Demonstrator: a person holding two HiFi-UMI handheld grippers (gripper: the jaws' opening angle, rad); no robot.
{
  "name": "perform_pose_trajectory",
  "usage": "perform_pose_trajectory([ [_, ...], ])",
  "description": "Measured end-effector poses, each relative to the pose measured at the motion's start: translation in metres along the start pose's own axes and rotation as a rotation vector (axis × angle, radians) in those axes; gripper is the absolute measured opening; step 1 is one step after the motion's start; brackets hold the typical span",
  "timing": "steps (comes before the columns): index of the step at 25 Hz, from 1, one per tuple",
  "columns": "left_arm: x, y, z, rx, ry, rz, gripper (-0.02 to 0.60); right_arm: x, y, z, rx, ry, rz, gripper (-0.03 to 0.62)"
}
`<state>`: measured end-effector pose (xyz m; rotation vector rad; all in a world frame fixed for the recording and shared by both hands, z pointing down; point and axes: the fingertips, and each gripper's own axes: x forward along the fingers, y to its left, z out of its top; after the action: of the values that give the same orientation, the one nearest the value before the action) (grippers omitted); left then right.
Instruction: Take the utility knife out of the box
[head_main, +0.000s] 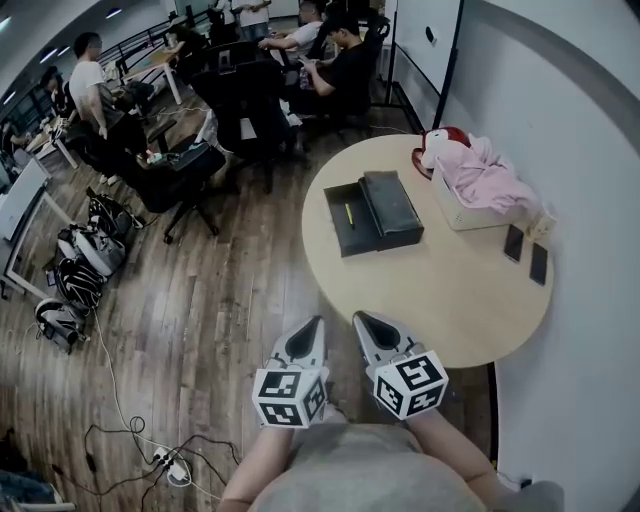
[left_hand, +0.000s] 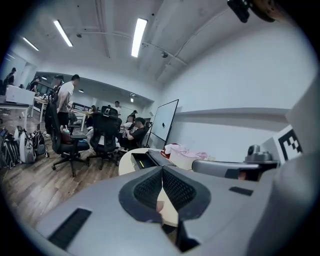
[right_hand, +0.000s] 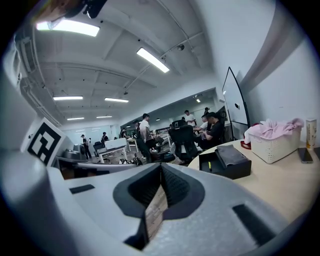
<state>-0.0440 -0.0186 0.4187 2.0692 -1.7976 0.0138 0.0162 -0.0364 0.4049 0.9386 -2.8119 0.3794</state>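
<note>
An open black box (head_main: 335, 228) lies on the round beige table (head_main: 440, 290), its lid (head_main: 392, 205) resting against the right side. Inside the box lies a thin yellow utility knife (head_main: 349, 215). In the head view both grippers sit at the table's near edge, well short of the box. The left gripper (head_main: 317, 321) is shut and empty, and so is the right gripper (head_main: 358, 317). The left gripper view shows its closed jaws (left_hand: 162, 168) with the box (left_hand: 142, 161) far ahead. The right gripper view shows its closed jaws (right_hand: 161, 165) and the box (right_hand: 226, 166) with the knife (right_hand: 209, 165).
A white basket with pink cloth (head_main: 482, 187) and a red object (head_main: 437, 143) stand at the table's far right. Two phones (head_main: 513, 243) (head_main: 539, 263) lie near the wall. Office chairs and seated people are beyond the table. Bags (head_main: 90, 250) and cables (head_main: 170, 465) are on the floor at left.
</note>
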Motion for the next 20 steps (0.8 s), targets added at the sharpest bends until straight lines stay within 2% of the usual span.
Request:
perform_pose_trajectory([
  [11, 0.062, 0.07, 0.029, 0.013, 0.019, -0.059, 0.005, 0.093, -0.028, 0.016, 0.027, 0.0, -0.081, 0.002],
  [20, 0.093, 0.108, 0.035, -0.01, 0.04, -0.059, 0.005, 0.137, -0.064, 0.024, 0.007, 0.033, -0.173, 0.002],
])
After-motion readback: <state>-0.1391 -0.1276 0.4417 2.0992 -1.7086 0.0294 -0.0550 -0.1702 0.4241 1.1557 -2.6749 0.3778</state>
